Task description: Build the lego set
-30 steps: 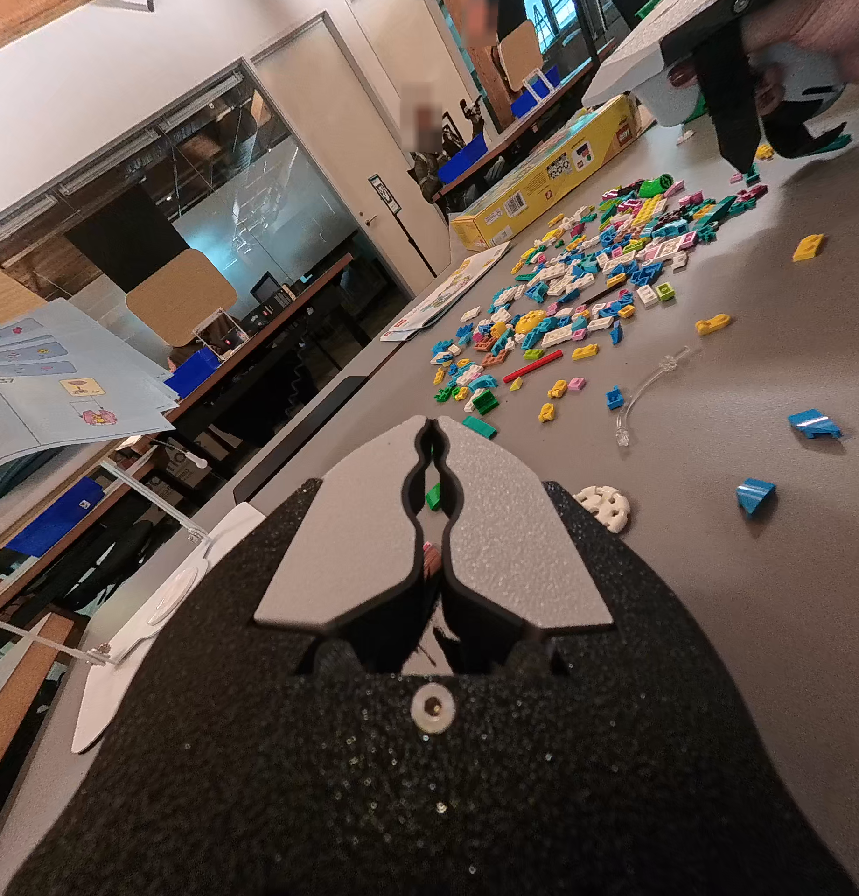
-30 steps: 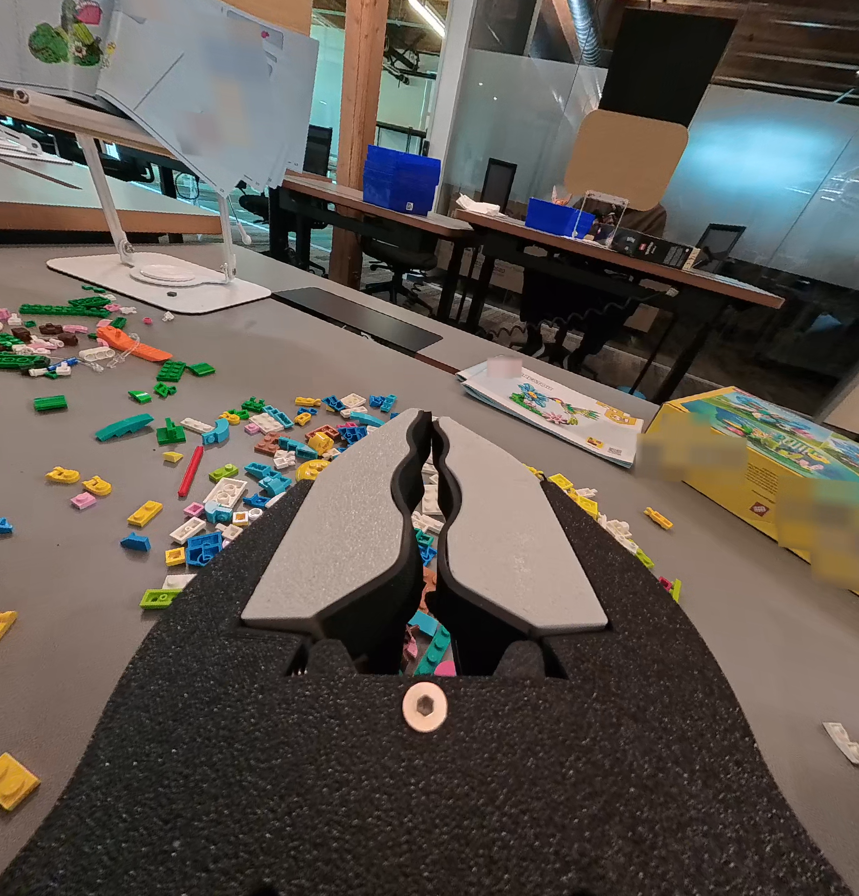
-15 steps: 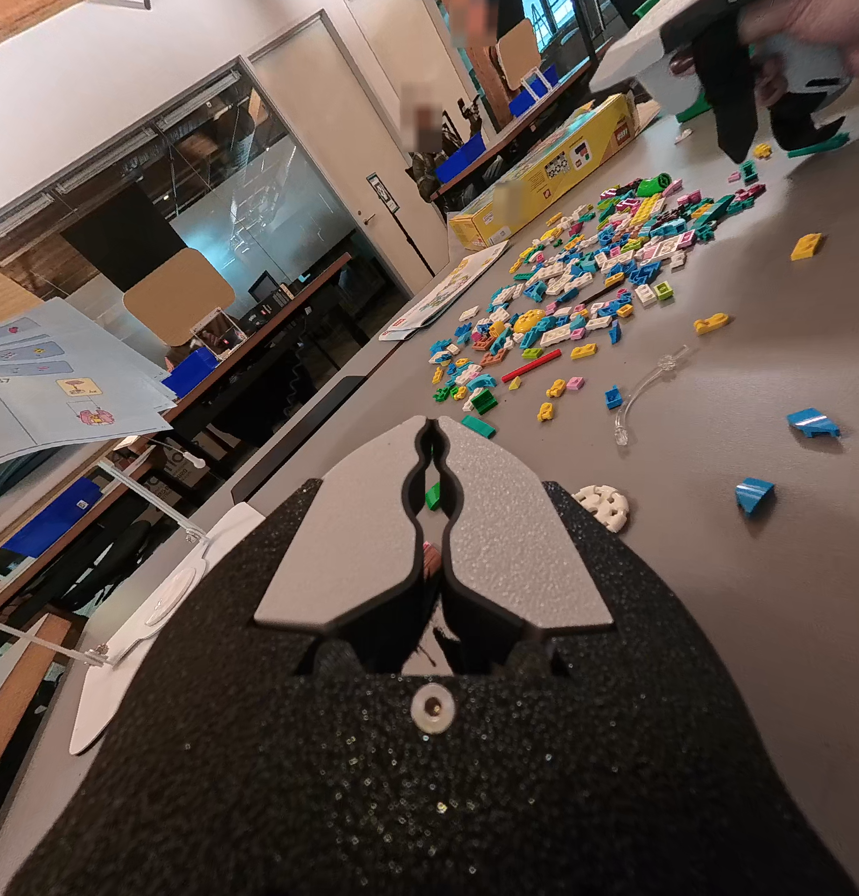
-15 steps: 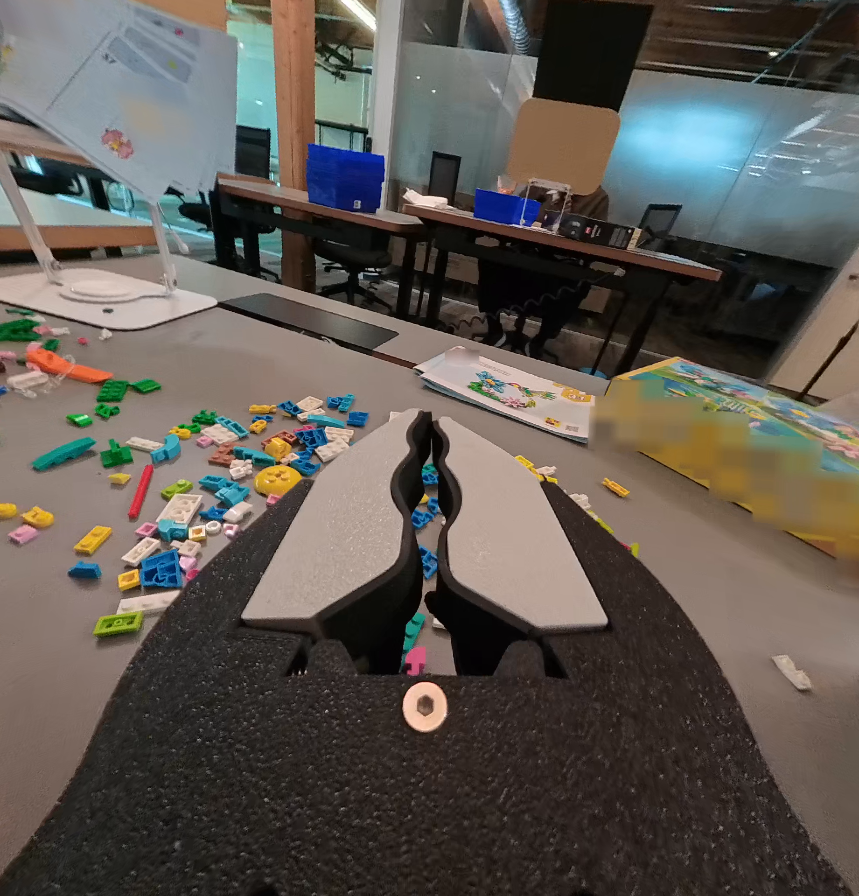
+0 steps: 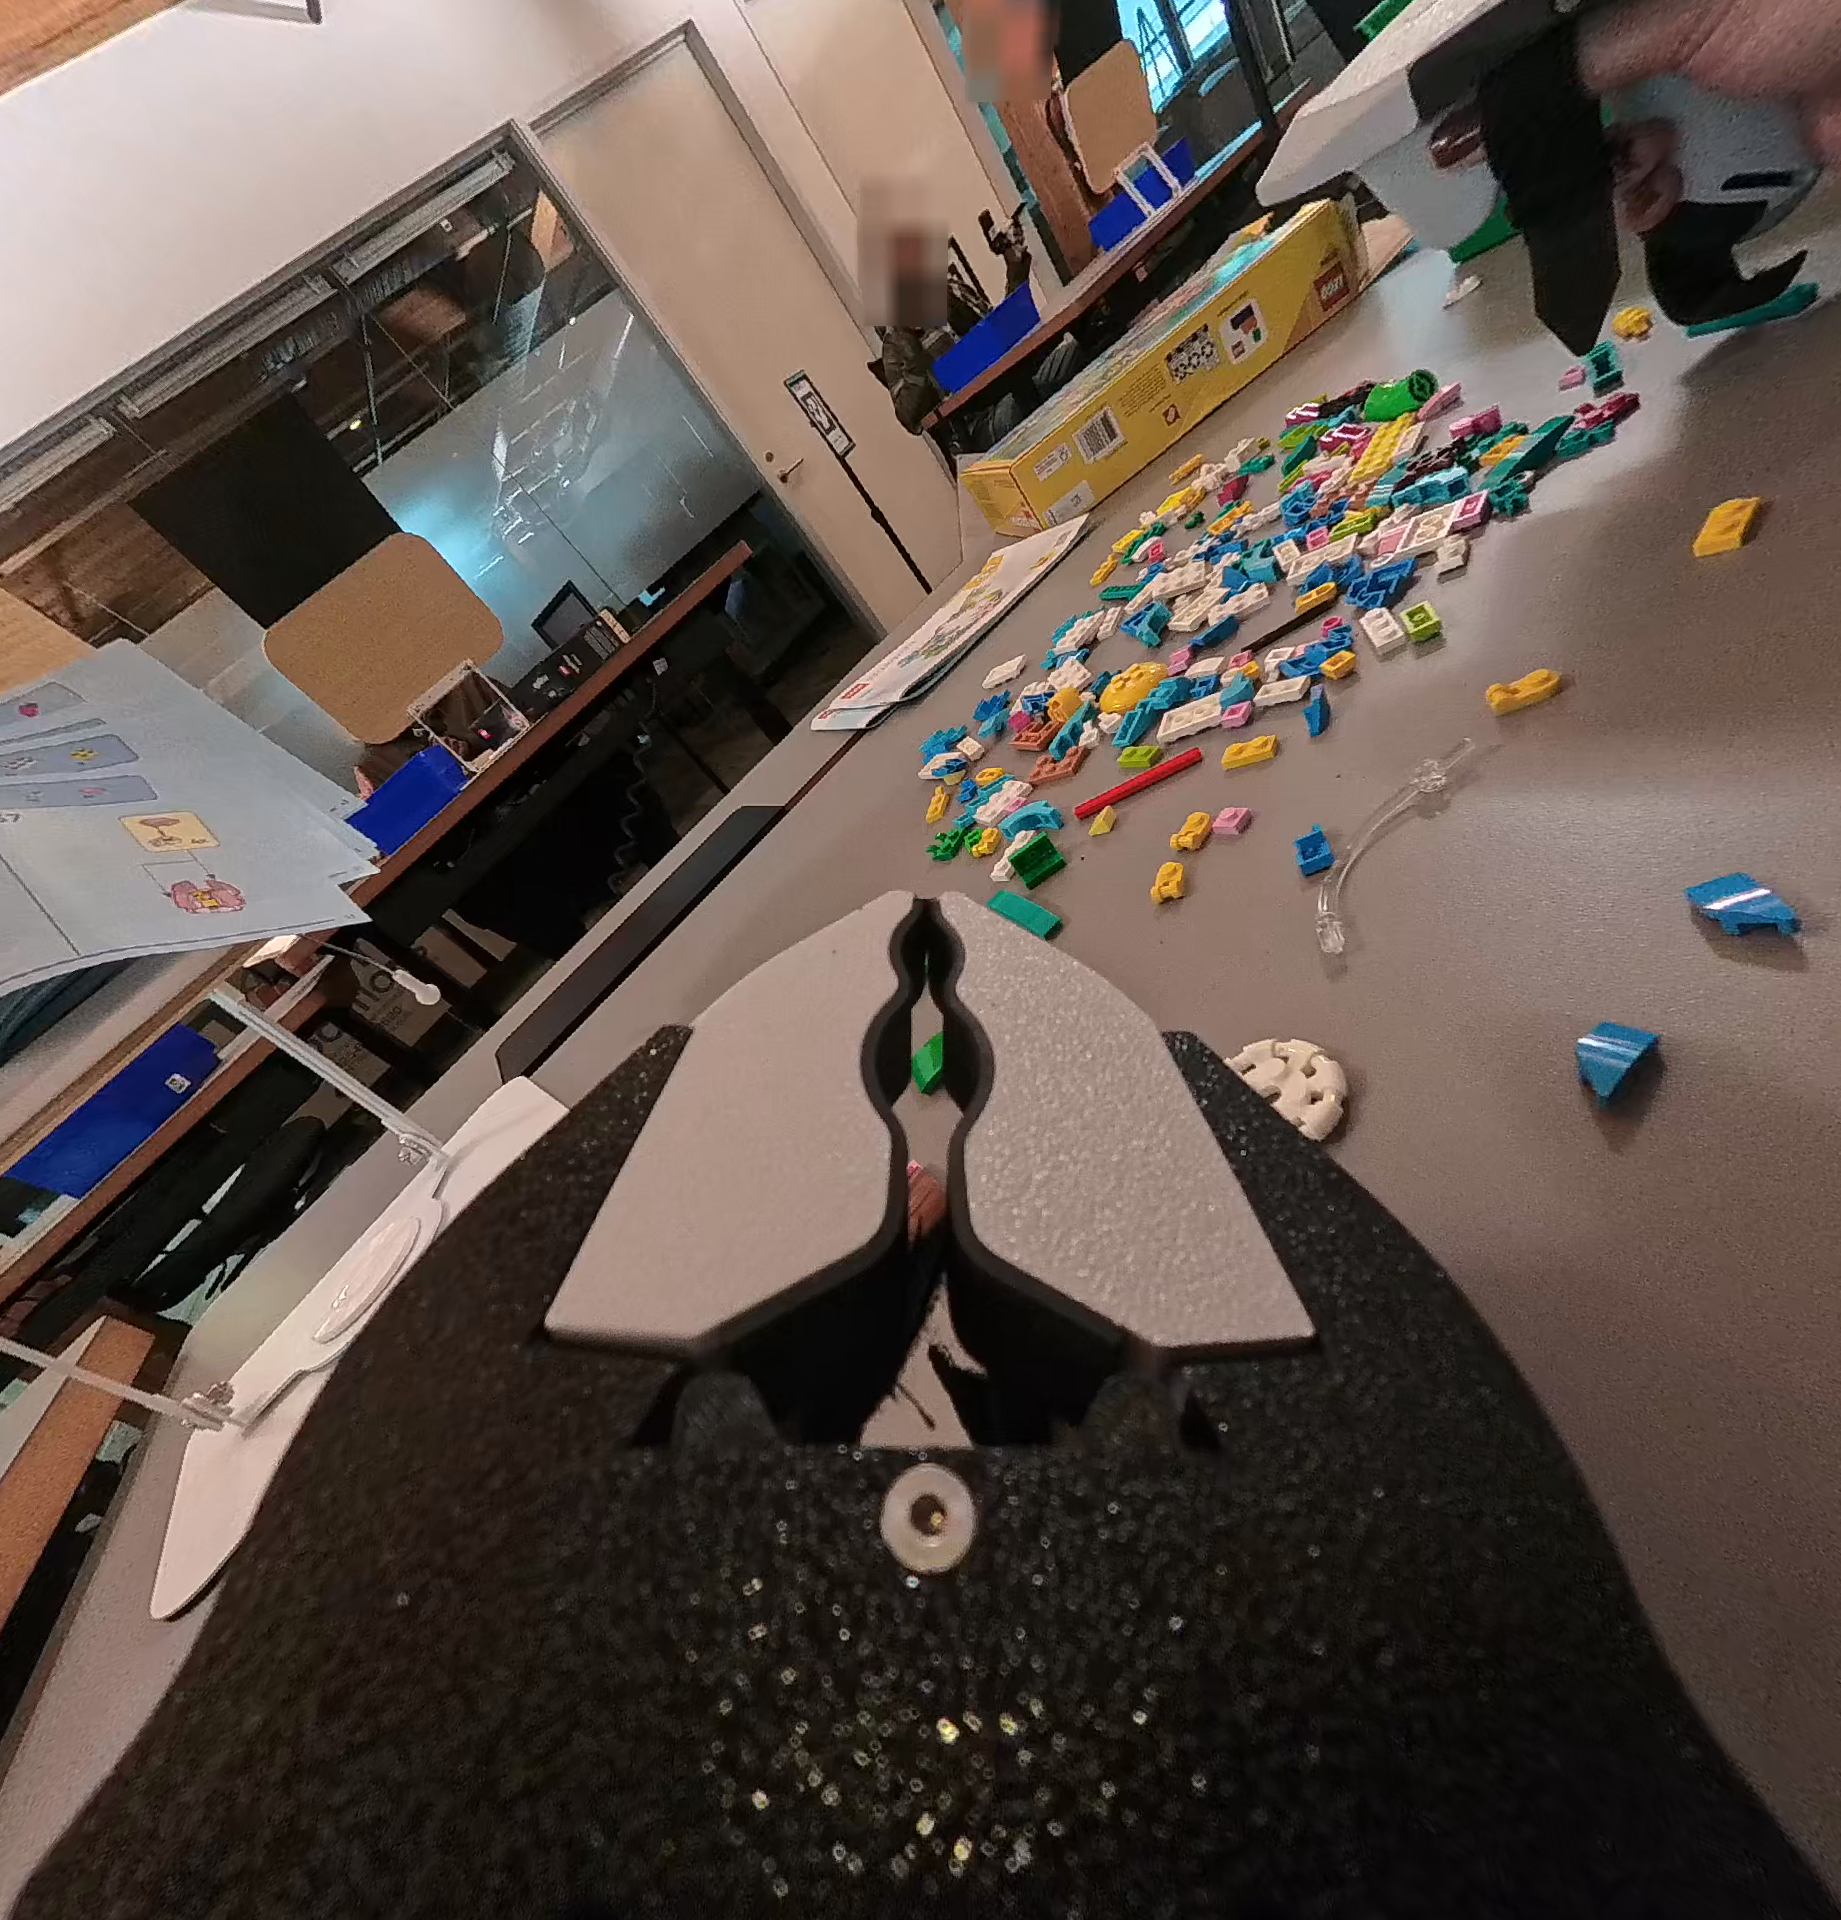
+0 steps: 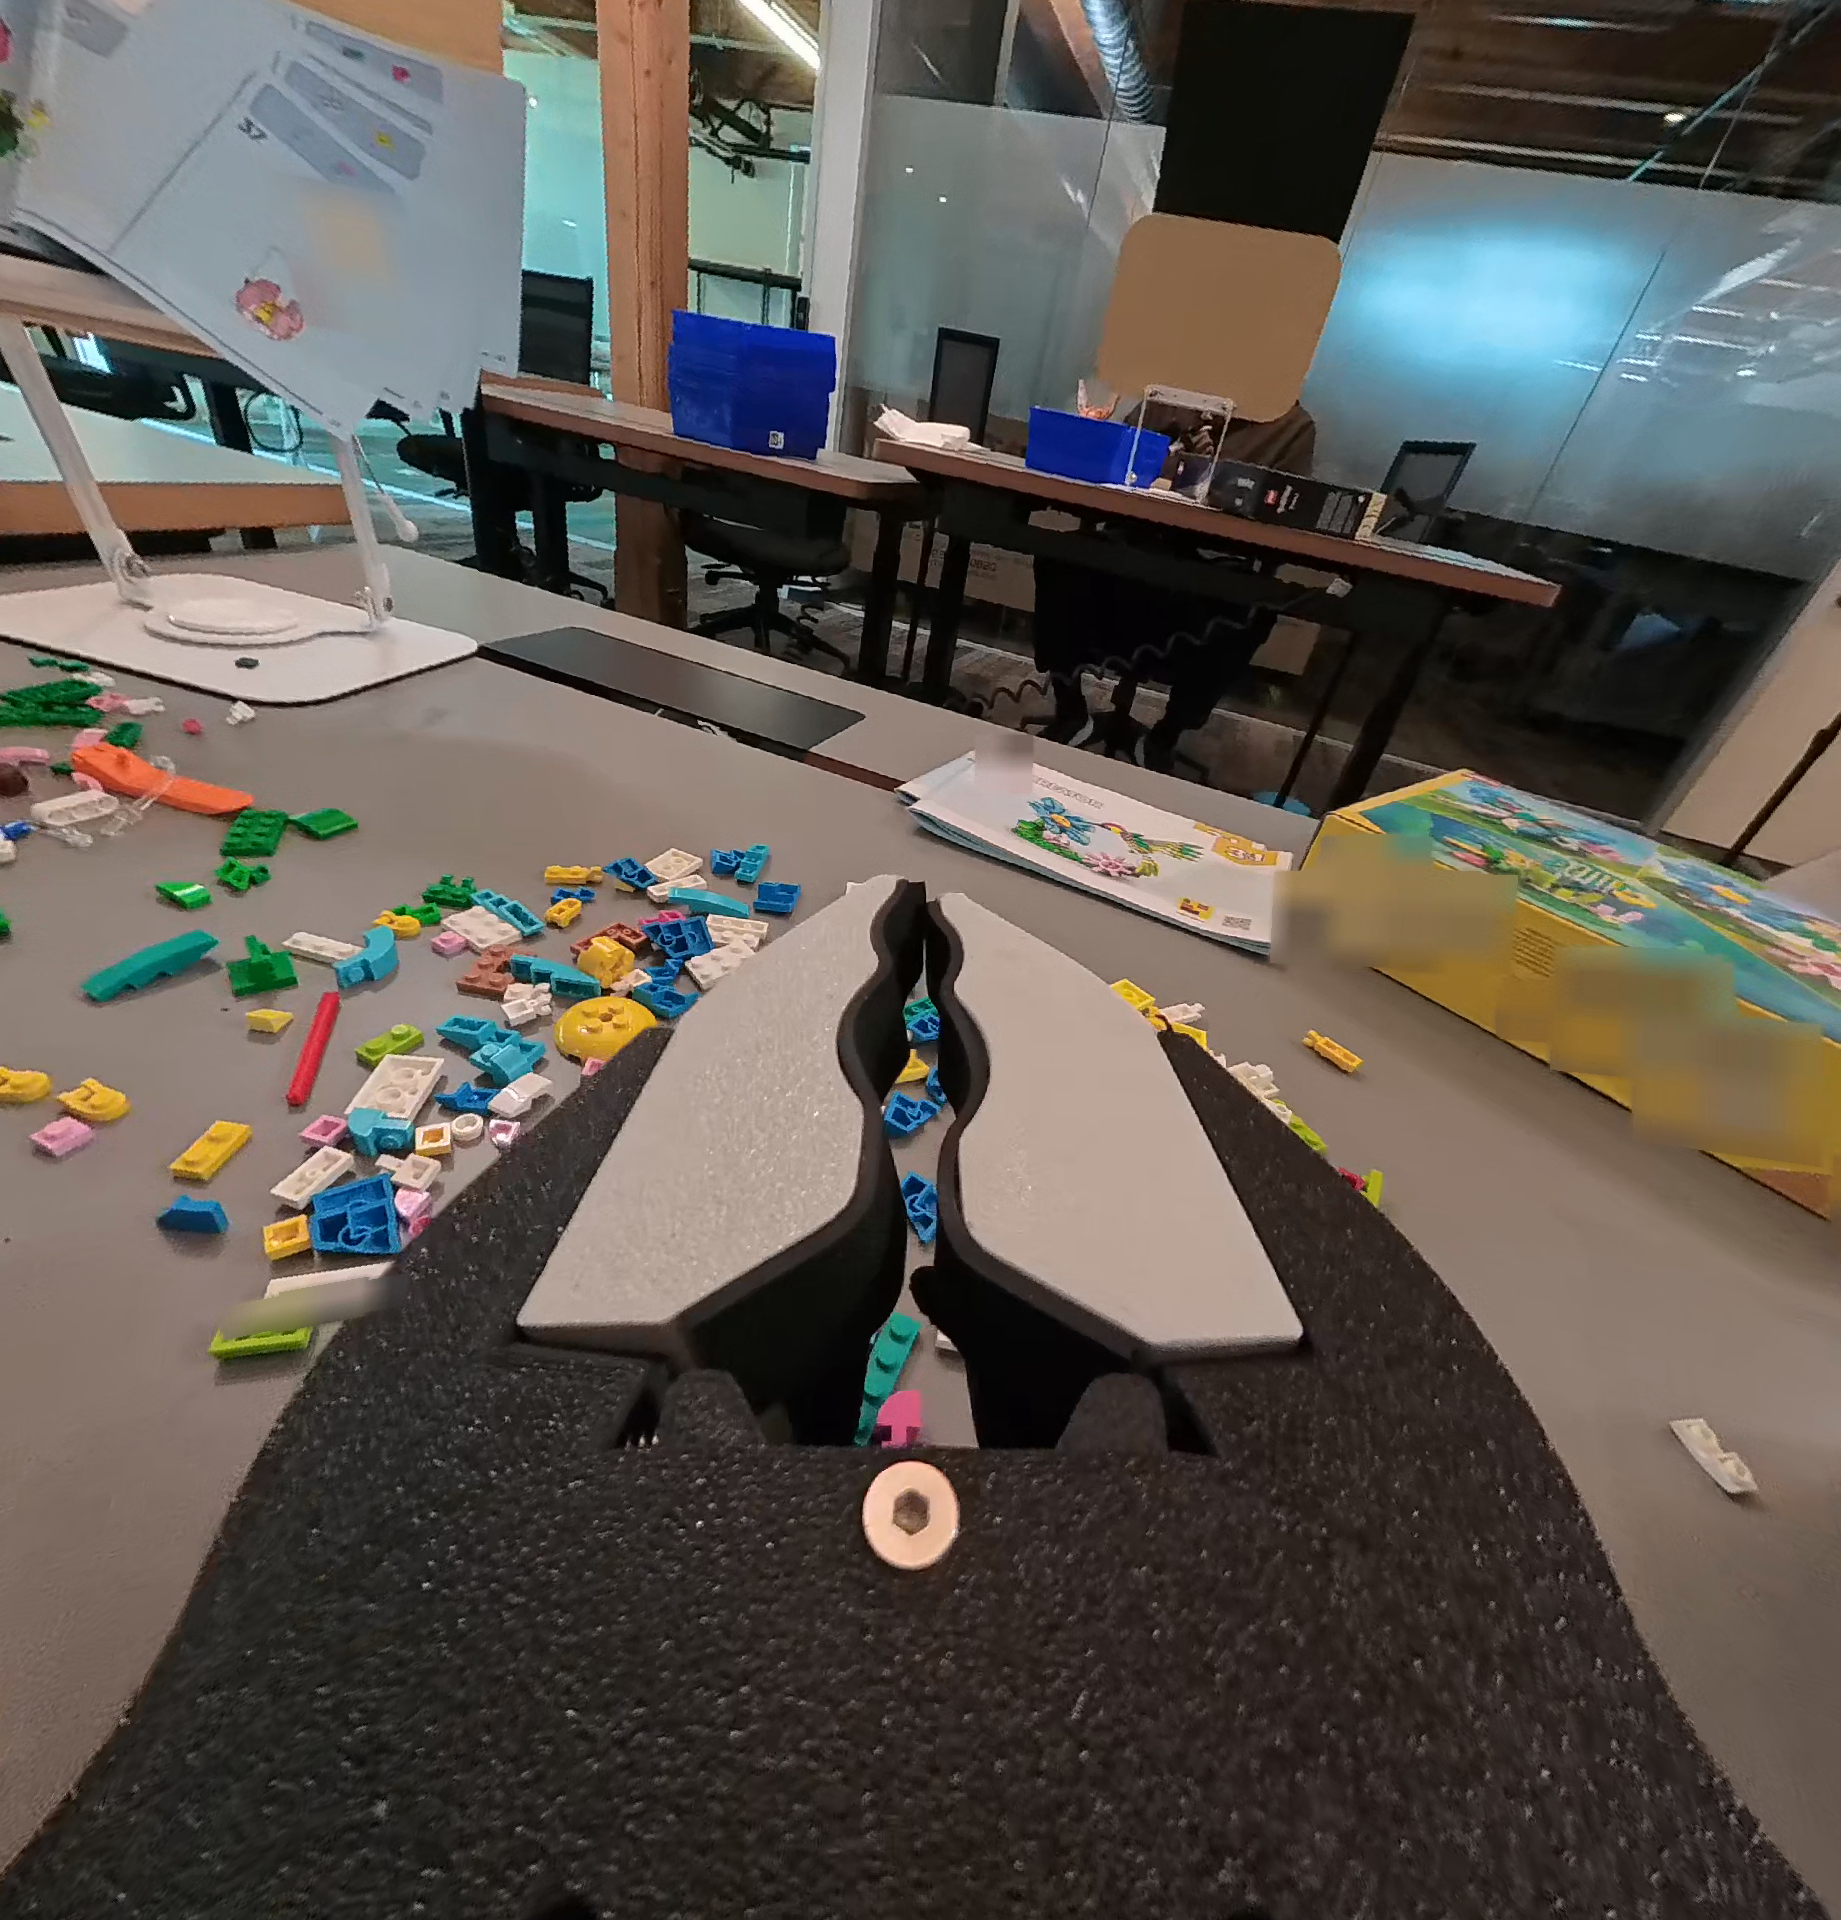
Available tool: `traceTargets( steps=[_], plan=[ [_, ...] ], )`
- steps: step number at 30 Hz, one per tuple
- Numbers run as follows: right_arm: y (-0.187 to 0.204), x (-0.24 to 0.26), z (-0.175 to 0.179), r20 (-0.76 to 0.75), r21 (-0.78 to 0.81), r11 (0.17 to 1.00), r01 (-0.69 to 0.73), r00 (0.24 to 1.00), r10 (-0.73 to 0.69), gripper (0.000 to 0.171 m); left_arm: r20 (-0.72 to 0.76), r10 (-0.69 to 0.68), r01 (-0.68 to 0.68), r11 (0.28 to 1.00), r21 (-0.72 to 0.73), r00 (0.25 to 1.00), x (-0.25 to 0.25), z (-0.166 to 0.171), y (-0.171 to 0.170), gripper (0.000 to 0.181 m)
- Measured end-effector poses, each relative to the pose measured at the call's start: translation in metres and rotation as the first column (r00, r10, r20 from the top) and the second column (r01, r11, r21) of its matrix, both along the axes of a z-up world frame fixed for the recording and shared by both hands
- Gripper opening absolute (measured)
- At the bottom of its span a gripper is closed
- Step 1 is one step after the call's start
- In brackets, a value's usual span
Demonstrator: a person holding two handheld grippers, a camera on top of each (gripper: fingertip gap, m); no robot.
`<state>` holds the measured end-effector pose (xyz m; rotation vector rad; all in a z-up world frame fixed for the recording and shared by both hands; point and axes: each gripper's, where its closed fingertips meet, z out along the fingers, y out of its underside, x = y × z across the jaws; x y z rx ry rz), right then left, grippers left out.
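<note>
Right wrist view: the right gripper (image 6: 921, 914) has its jaws clenched, empty, and it has swung a little to the left, so more loose bricks (image 6: 542, 997) show on the grey table (image 6: 1518, 1351). I judge it searches a piece. Left gripper (image 5: 926, 920) is closed too; whether it holds something, I cannot tell. Bricks are small, glossy plastic; the yellow box (image 6: 1622, 935) lies near the far edge.

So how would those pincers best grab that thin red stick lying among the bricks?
Probably from straight above the red stick, pinching its middle across the narrow width. It lies flat with bare grey table along both long sides, so a finger fits on each.
</note>
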<state>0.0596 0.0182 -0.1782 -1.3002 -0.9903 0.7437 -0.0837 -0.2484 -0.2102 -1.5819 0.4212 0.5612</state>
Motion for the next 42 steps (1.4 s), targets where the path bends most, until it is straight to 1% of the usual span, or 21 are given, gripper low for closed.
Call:
traceTargets(
  steps=[6, 14, 16, 20, 24, 27, 29, 37, 42],
  plan=[
    [-0.002, -0.002, -0.001, 0.008, 0.013, 1.000, -0.011, 1.000, 0.011, 0.000, 0.000, -0.004, 0.004, 1.000, -0.004, 1.000, 0.001, -0.001, 0.000, 0.000],
    [0.001, 0.002, 0.003, -0.023, 0.001, 1.000, 0.007, 1.000, -0.007, 0.000, -0.007, -0.003, 0.002, 1.000, -0.008, 1.000, 0.001, -0.002, 0.000, 0.000],
    [0.005, 0.006, 0.006, -0.023, 0.021, 0.999, 0.031, 0.999, -0.031, 0.000, -0.010, -0.003, 0.003, 1.000, -0.009, 1.000, 0.001, -0.002, 0.001, 0.000],
    [0.021, 0.023, 0.012, -0.025, 0.077, 0.989, 0.126, 0.992, -0.125, 0.000, -0.012, -0.003, 0.003, 1.000, -0.010, 1.000, 0.001, -0.002, 0.000, 0.000],
    [0.038, 0.045, 0.022, -0.100, 0.041, 0.978, 0.204, 0.975, -0.199, 0.000, -0.015, -0.005, 0.005, 1.000, -0.011, 1.000, 0.002, -0.002, 0.000, 0.000],
    [0.041, 0.055, 0.032, -0.204, -0.020, 0.979, 0.201, 0.958, -0.201, 0.000, -0.016, -0.005, 0.005, 1.000, -0.012, 1.000, 0.002, -0.002, 0.000, 0.000],
    [0.041, 0.059, 0.038, -0.254, -0.033, 0.980, 0.199, 0.946, -0.200, 0.000, -0.016, -0.004, 0.004, 1.000, -0.013, 1.000, 0.002, -0.003, 0.001, 0.000],
    [0.037, 0.072, 0.054, -0.336, 0.032, 0.968, 0.248, 0.915, -0.223, 0.000, -0.020, -0.003, 0.002, 1.000, -0.015, 1.000, 0.002, -0.003, 0.001, 0.000],
    [0.033, 0.075, 0.060, -0.378, 0.039, 0.969, 0.244, 0.901, -0.212, 0.000, -0.021, -0.003, 0.003, 1.000, -0.016, 1.000, 0.002, -0.003, 0.001, 0.000]
  ],
)
